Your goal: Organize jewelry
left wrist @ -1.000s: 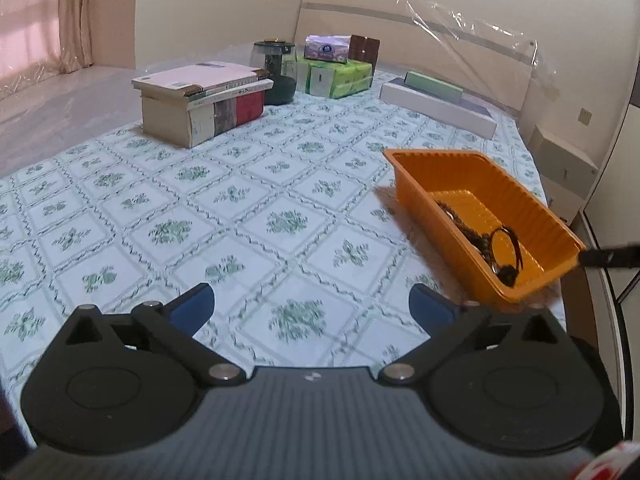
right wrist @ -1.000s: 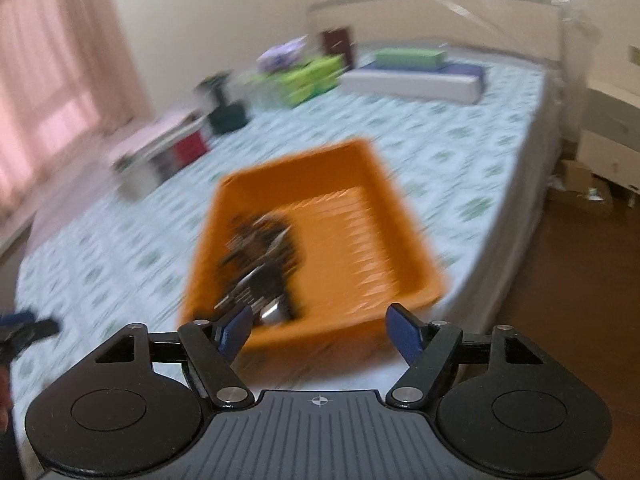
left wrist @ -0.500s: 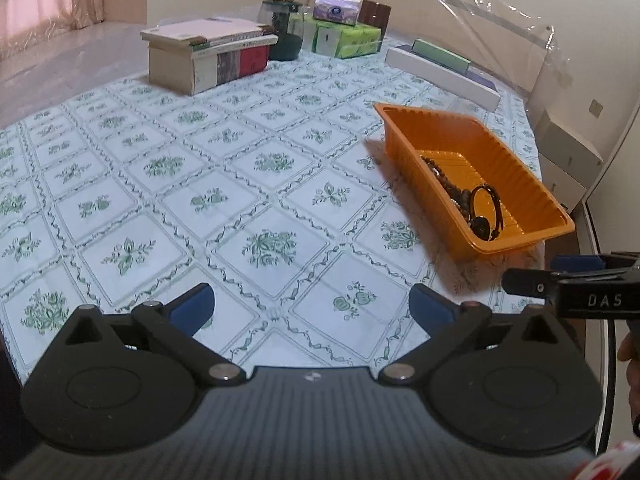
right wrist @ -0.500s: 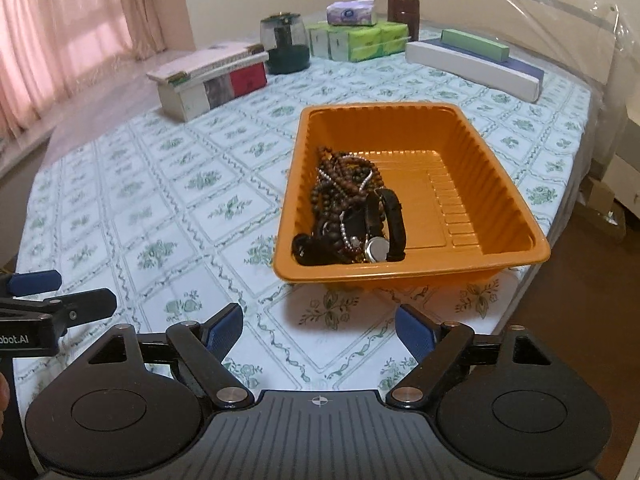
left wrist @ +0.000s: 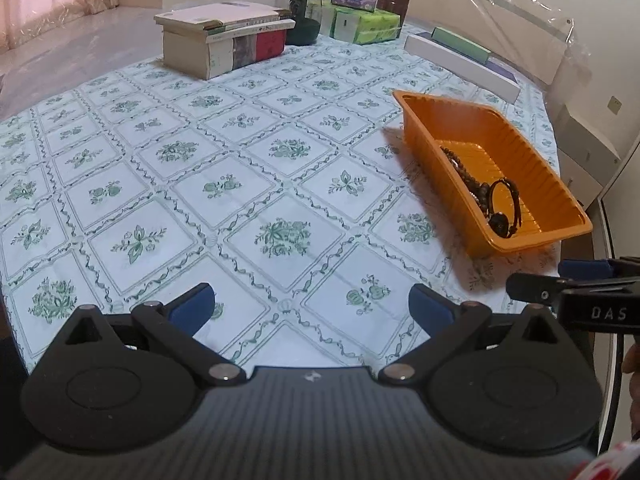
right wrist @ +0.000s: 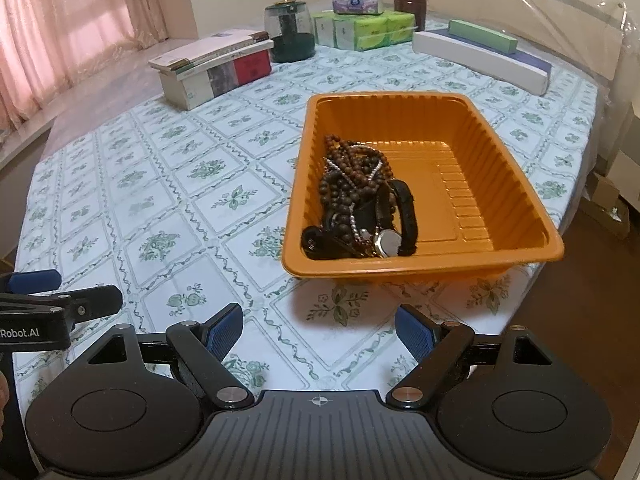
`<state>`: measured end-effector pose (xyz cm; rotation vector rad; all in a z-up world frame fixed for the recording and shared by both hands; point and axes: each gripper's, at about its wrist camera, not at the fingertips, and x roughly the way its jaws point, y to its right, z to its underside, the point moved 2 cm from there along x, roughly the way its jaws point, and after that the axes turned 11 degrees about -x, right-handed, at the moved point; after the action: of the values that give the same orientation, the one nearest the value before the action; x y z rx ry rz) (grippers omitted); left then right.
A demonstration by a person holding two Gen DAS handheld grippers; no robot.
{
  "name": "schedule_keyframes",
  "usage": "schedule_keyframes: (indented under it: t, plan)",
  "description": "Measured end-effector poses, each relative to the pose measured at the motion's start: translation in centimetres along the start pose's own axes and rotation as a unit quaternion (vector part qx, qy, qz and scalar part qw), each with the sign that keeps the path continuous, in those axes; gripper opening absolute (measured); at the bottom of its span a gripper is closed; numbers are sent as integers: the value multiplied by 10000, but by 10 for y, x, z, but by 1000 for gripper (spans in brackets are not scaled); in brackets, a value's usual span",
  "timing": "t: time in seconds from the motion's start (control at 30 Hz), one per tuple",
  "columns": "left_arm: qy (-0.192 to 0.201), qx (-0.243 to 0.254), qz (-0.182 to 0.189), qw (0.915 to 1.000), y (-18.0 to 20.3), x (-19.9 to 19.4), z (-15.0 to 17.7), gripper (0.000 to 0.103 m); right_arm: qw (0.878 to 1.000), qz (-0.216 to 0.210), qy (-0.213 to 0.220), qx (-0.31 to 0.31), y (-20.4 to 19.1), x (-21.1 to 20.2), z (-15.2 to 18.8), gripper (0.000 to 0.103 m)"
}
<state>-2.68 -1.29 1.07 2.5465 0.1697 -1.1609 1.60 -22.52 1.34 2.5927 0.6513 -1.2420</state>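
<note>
The left gripper [left wrist: 311, 307], marked "Robot.AI", and the right gripper [right wrist: 319, 330], marked "DAS", both hung with jaws spread and empty above the tablecloth [left wrist: 192, 184]. The jewelry [right wrist: 357, 200] lay heaped in the orange tray [right wrist: 472, 152].

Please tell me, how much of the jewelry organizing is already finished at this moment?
Done: nothing looks sorted yet. The bead strands, the watch and the black bands lie tangled in one pile inside the orange tray.
In hand: nothing. The left gripper and the right gripper are both open and empty, short of the tray.
Left: picking the pieces out and separating them.
</note>
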Motion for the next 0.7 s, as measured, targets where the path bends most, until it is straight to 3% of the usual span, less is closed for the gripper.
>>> schedule_keyframes:
  t: [0.7]
  plan:
    - [19, 102, -24, 9999, 2, 2, 7, 103, 9999, -38, 8, -93, -7, 5, -2, 83]
